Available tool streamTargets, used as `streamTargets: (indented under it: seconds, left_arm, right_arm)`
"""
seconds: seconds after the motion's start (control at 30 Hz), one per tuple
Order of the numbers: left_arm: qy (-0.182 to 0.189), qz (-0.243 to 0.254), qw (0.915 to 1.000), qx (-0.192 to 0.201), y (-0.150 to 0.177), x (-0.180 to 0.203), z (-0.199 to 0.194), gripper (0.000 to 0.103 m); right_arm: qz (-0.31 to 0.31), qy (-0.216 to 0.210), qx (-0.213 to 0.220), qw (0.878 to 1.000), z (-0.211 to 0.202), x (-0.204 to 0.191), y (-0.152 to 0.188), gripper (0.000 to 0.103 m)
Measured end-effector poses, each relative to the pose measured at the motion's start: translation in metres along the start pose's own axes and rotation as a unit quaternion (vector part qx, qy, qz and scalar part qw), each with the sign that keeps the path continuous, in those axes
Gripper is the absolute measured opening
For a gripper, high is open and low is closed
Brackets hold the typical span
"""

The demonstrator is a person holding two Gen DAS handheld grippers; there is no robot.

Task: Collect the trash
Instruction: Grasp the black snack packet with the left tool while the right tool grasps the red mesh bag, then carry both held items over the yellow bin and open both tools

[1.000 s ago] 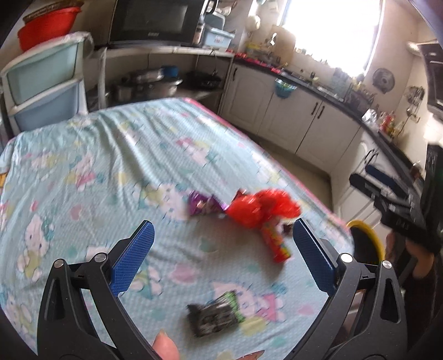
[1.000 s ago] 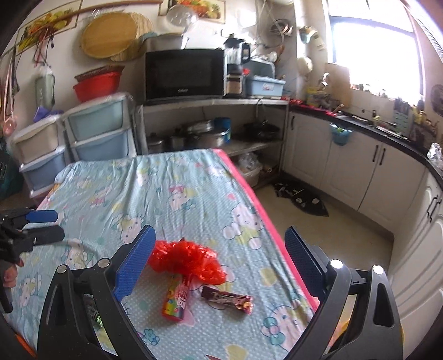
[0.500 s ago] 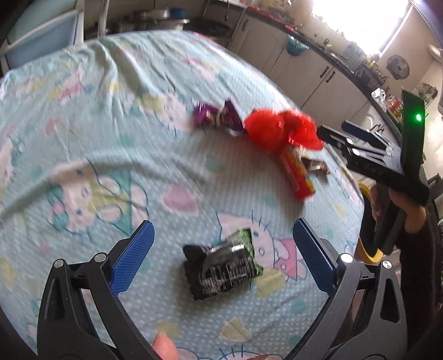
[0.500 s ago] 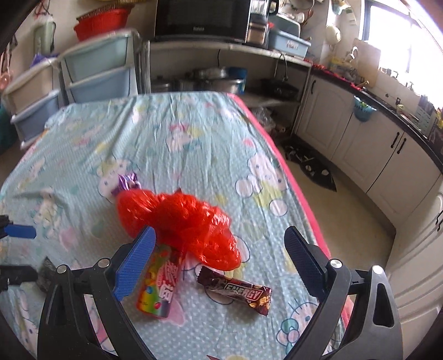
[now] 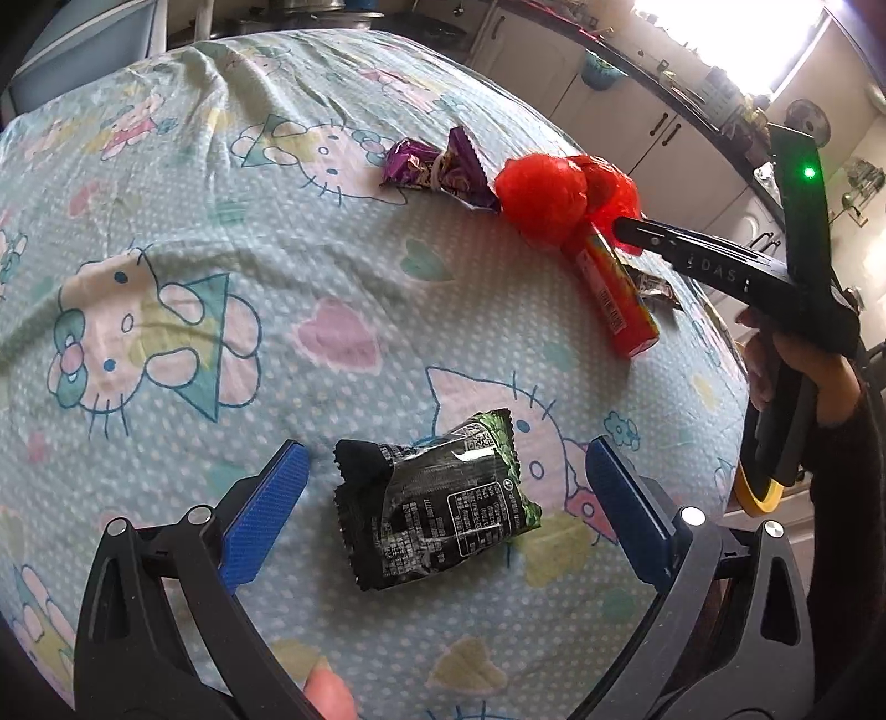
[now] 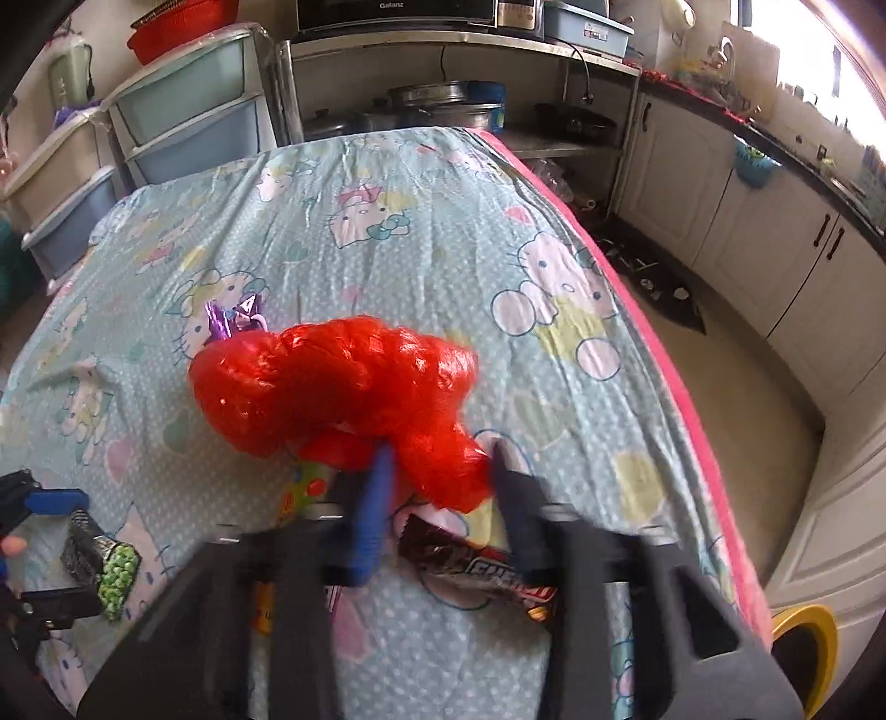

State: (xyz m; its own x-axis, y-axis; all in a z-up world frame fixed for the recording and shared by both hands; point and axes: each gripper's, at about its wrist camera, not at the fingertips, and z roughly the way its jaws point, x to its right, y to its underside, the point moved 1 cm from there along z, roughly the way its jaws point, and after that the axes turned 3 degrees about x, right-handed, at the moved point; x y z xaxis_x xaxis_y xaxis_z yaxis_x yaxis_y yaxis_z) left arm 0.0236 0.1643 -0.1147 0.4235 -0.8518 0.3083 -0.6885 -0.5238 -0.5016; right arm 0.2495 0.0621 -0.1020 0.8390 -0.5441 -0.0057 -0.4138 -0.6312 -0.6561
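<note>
The right gripper [image 6: 440,459] is seen closing, its blurred blue pads on either side of the near end of a crumpled red plastic bag [image 6: 343,382]; whether the pads already press on the bag cannot be told, and a gap is visible between them. In the left wrist view the same gripper [image 5: 623,224] reaches the red bag [image 5: 545,196] with its tip at the bag's edge. Under and just beside the bag lie a red candy tube [image 5: 614,293] and a dark chocolate bar wrapper [image 6: 487,570].

The left gripper [image 5: 440,476] is spread wide, its 2 blue pads standing on either side of a black and green snack wrapper [image 5: 437,504] without touching it. The wrapper lies flat on the table [image 5: 166,232], which is covered by a light blue cartoon-cat cloth. Farther out, a purple wrapper [image 5: 437,166] lies touching the far side of the red bag.

Of containers, stacked plastic drawers [image 6: 188,111] are seen beyond the table's far end, their contents not discernible, a red basin [image 6: 183,22] sits on top of them, and metal pots [image 6: 432,105] stand on a shelf. A yellow-rimmed bin [image 6: 803,637] is seen beside the table's near corner; its inside is dark and what it holds cannot be told.
</note>
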Motion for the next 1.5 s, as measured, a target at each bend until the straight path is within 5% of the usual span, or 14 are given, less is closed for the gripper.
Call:
streamTargets:
  seconds: [0.07,0.17,0.3,0.57,1.5]
  left_arm:
    - [-0.011,0.009,0.9999,0.003,0.0,0.002,0.001,0.082]
    - [-0.039,0.029,0.9988,0.008,0.004,0.006,0.002,0.058]
    - [-0.052,0.046,0.9975,0.012,0.007,0.007,0.0,0.039]
    - [-0.021,0.066,0.9975,0.016,0.006,0.013,-0.004,0.018]
    - [0.081,0.171,0.9753,0.113,-0.043,0.145,-0.05,0.015]
  right_arm:
    - [0.006,-0.004,0.01,1.0,-0.007,-0.001,0.002,0.009]
    - [0.026,-0.008,0.037,0.999,-0.025,0.001,0.004,0.007]
    - [0.044,-0.013,0.065,0.997,-0.049,-0.001,0.009,0.007]
    - [0.078,-0.013,0.103,0.992,-0.087,0.003,0.024,0.007]
    - [0.16,0.091,0.189,0.965,-0.215,0.056,0.093,0.007]
